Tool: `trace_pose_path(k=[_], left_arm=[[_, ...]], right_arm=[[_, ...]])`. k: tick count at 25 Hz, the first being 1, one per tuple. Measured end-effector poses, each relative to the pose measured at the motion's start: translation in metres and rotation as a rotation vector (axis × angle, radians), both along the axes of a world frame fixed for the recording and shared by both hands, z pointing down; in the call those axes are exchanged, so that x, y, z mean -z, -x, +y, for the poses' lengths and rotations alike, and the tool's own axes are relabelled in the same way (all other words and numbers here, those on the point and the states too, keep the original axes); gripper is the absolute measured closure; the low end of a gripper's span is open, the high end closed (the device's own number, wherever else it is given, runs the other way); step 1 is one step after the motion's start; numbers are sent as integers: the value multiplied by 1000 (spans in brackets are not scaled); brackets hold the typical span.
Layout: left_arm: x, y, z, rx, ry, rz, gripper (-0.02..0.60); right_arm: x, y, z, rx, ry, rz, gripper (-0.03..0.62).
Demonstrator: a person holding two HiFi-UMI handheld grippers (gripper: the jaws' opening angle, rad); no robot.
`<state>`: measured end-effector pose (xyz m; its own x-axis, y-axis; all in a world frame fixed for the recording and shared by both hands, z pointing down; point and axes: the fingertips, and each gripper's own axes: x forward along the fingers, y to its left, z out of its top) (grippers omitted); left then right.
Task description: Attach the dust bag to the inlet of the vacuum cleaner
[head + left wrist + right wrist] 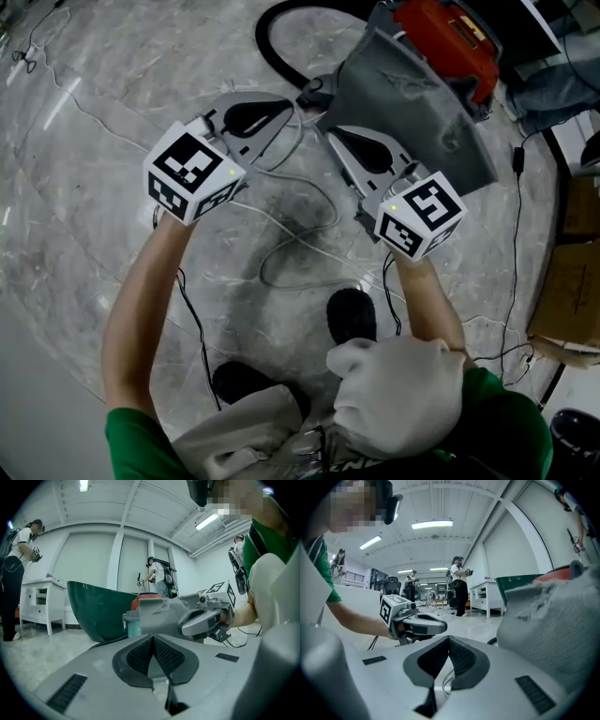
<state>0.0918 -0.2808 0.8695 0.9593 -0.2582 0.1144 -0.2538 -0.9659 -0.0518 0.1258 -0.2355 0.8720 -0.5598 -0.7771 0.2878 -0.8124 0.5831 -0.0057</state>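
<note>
The grey fabric dust bag [412,94] lies on the marble floor, leaning against the red vacuum cleaner [450,37] at the top right. My left gripper [292,105] is shut with nothing in it, its tip just left of the bag's near corner. My right gripper [333,136] is also shut and empty, close below the bag's lower edge. In the left gripper view the shut left gripper [152,637] points at the bag [159,613], with the right gripper [206,618] beside it. In the right gripper view the bag [553,630] fills the right side next to the shut right gripper [449,638].
A black hose [272,52] curves at the top. White and black cables [300,234] trail over the floor under my hands. A cardboard box [567,281] stands at the right. A dark green tub [93,611] sits behind the vacuum. People stand in the background.
</note>
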Motion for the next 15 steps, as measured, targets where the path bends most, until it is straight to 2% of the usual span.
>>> trace_pose_path(k=[4,7,11,15], left_arm=[[-17,14,-3,60,78,24,577],[-12,33,10,109,123,16,577],[30,71,43,129,200,-2,577],[105,113,54,198,241,-10,577]], right_arm=[[-6,6,-4,2,24,-12,586],[13,19,-6,-16,41,-37,586],[66,51,7,35,88,-4,586],[143,79,11,83,123,70,585]])
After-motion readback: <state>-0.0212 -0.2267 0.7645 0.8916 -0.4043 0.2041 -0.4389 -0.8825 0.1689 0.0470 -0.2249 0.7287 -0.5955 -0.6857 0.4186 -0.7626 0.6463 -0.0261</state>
